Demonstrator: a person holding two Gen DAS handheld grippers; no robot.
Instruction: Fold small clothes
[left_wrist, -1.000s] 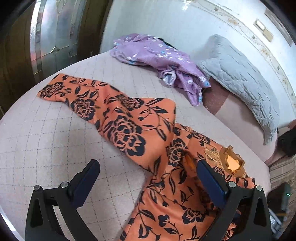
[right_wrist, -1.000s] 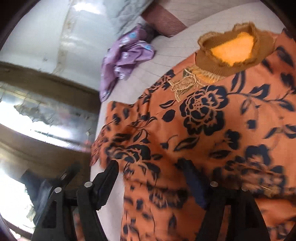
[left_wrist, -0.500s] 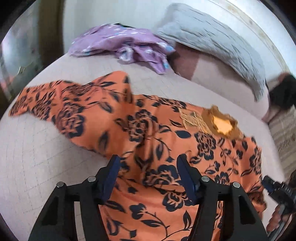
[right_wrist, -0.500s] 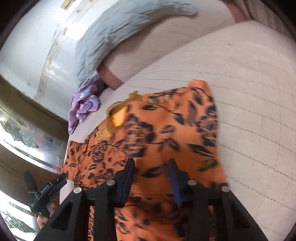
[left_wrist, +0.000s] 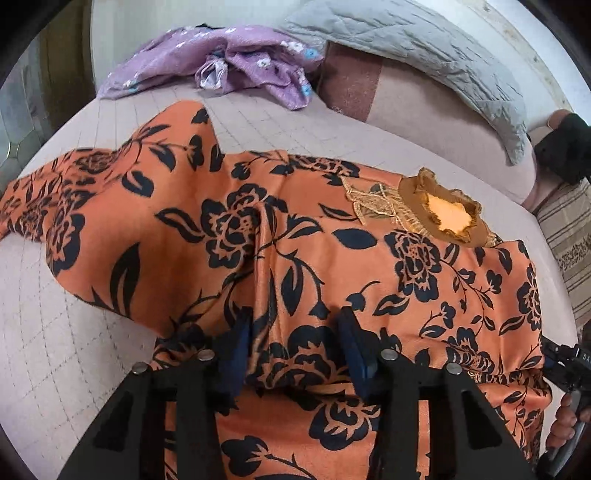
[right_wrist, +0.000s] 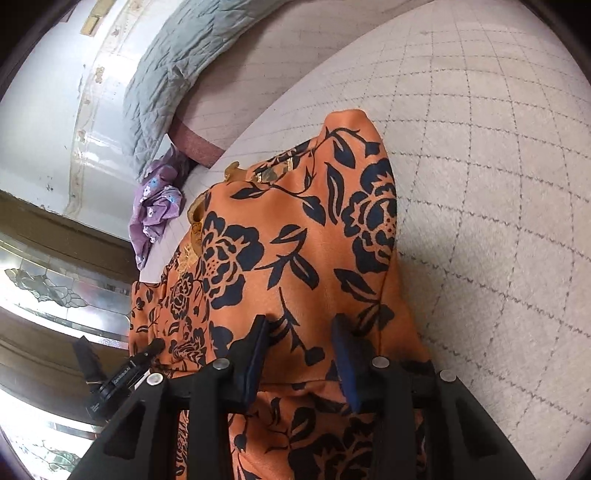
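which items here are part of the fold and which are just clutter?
In the job:
- orange floral top, fabric between the fingers of both grippers
- left gripper
- right gripper

Lying about:
- purple garment, crumpled at the far end of the bed; possibly next to fold
- grey pillow
- striped rug

Dress (left_wrist: 332, 236) on bed (left_wrist: 74, 350); pillow (left_wrist: 424, 48) behind.
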